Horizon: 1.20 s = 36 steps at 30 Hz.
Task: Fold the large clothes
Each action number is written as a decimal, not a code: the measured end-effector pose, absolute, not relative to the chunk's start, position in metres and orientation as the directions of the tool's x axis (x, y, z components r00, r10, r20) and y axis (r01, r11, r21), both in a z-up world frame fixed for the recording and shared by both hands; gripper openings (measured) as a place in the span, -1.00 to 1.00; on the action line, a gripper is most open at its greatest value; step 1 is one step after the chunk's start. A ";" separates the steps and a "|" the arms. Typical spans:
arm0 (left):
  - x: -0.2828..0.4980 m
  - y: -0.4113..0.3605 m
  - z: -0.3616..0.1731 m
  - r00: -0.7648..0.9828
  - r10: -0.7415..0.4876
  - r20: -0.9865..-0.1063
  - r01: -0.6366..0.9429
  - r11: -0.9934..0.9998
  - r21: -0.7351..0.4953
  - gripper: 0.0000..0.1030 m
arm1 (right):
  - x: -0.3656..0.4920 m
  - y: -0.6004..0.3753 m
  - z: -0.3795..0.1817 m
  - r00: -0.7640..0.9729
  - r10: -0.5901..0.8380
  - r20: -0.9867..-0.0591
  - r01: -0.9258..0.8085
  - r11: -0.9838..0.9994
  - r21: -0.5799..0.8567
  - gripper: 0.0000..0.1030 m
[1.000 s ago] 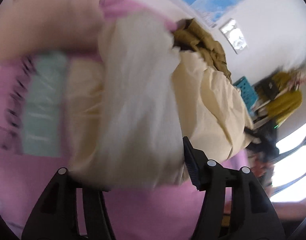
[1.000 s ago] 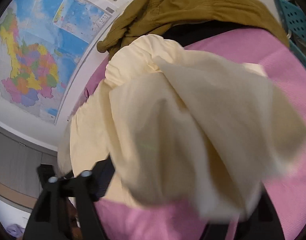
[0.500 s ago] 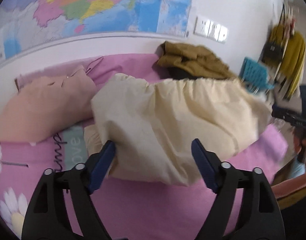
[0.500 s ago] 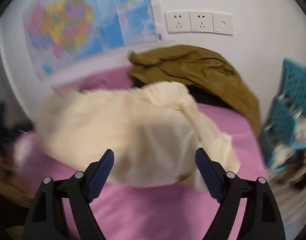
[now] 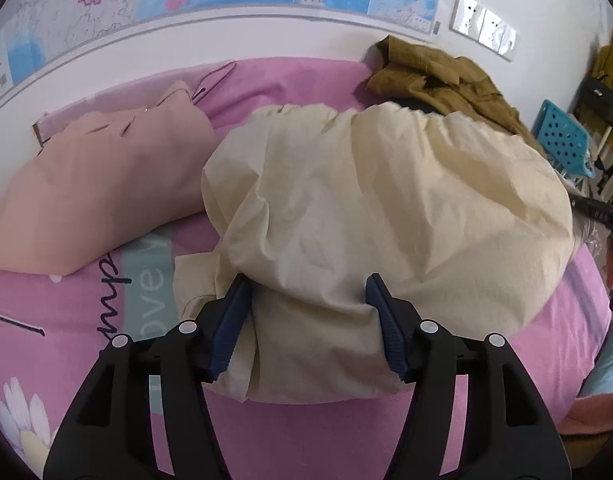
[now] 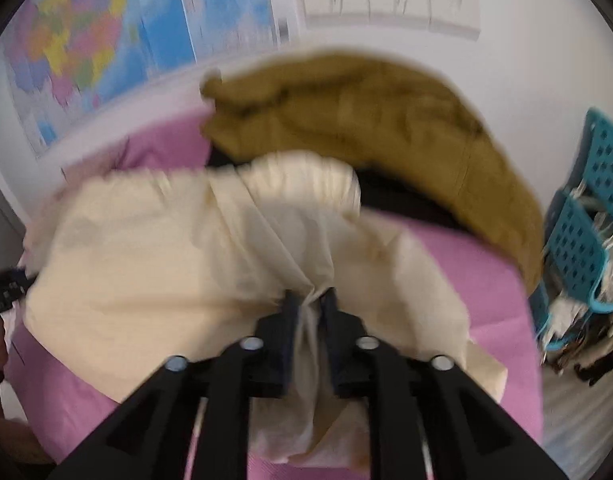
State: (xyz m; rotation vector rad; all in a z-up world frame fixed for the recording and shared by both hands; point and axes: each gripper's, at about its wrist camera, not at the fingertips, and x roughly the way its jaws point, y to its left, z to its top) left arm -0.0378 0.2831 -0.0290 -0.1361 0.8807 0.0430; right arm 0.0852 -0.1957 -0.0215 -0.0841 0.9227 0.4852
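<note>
The cream garment (image 5: 386,208) lies bunched in a puffy heap on the pink bedsheet (image 5: 346,432), between the folded peach garment (image 5: 98,188) at about ten o'clock in the left wrist view and the olive jacket (image 5: 438,72) at one o'clock by the wall. Half a second ago both grippers stood wide over the cloth with nothing held; now the right gripper (image 6: 310,304) has closed to a narrow gap, pinching a gathered ridge of cream cloth between its pads, and it is closing further. The left gripper (image 5: 306,300) is narrower than it was, its jaws apart and closing with the near edge of the heap between them, though the pads do not yet seem to press it. This looks like the start of a fresh grip for lifting and spreading the garment, so the folding proper is hardly begun. The right wrist view is smeared by motion, so how much cloth is caught is hard to judge. The garment's shape, sleeves and hems are buried in the heap. At three o'clock in the left view, dark gear and a hand are cut off by the frame's edge.
</note>
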 end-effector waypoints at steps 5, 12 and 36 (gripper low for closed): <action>-0.050 0.284 -0.005 0.681 -0.060 -0.729 -0.075 0.986 -0.151 0.22 | 0.057 -0.231 0.012 0.605 0.451 -0.656 -0.422 0.880 0.216 -0.05; -0.018 0.277 -0.012 0.653 -0.056 -0.756 -0.034 0.994 -0.102 0.35 | 0.097 -0.248 -0.030 0.558 0.311 -0.769 -0.303 0.939 0.160 -0.45; -0.033 0.280 -0.011 0.662 0.022 -0.750 -0.160 0.981 -0.113 0.52 | 0.024 -0.289 -0.012 0.482 0.649 -0.589 -0.321 0.756 0.571 0.61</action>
